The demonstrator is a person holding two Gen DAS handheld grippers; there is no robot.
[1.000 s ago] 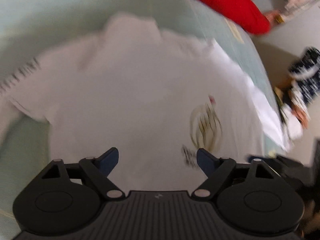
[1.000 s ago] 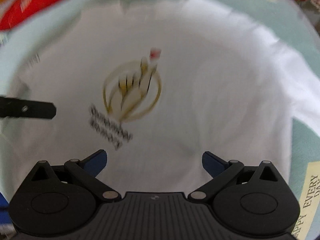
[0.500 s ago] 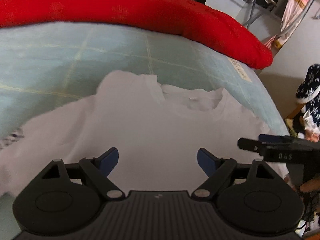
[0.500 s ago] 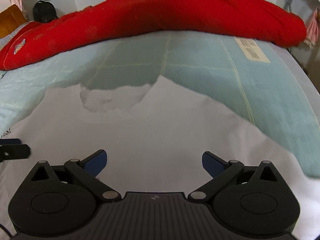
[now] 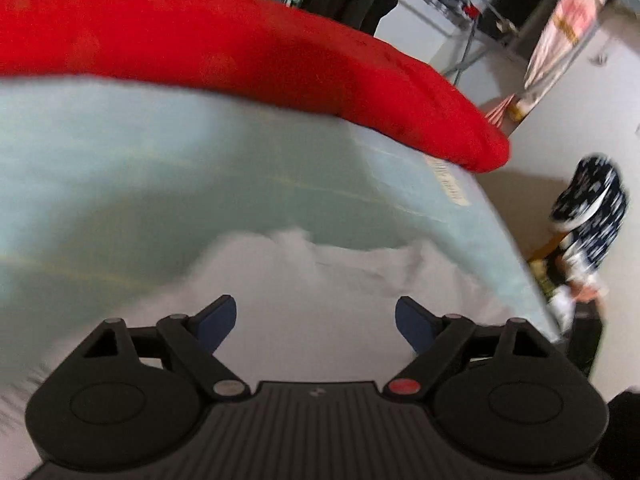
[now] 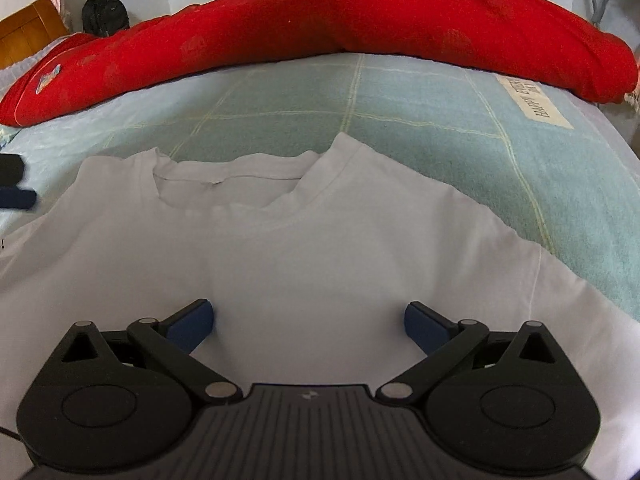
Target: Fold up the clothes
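In your left wrist view, your left gripper (image 5: 316, 322) has its jaws spread wide, and nothing is between the blue fingertips (image 5: 218, 320). The picture is blurry. The white T-shirt (image 5: 320, 280) lies flat under the gripper on the light green blanket (image 5: 160, 168). You can just make out the shirt's neck hole past the fingertips. Beyond the shirt, a long red pillow (image 5: 248, 52) lies along the far edge of the blanket. Off the blanket's right side, a dark blue and white patterned cloth (image 5: 588, 216) hangs near the floor.

In your right wrist view, your right gripper (image 6: 308, 322) also has its jaws spread wide and empty. It hangs over the middle of the white T-shirt (image 6: 320, 248), which lies spread out on the blanket (image 6: 440, 120) with its collar (image 6: 228, 184) pointing toward the red pillow (image 6: 320, 28). The pillow runs along the far side of the blanket. A white label (image 6: 532, 98) with writing sits on the blanket, right of the shirt and close to the pillow's end. Left of the shirt's shoulder, the dark tip of your other gripper (image 6: 14, 184) peeks in. A black backpack (image 6: 105, 12) stands behind the pillow.
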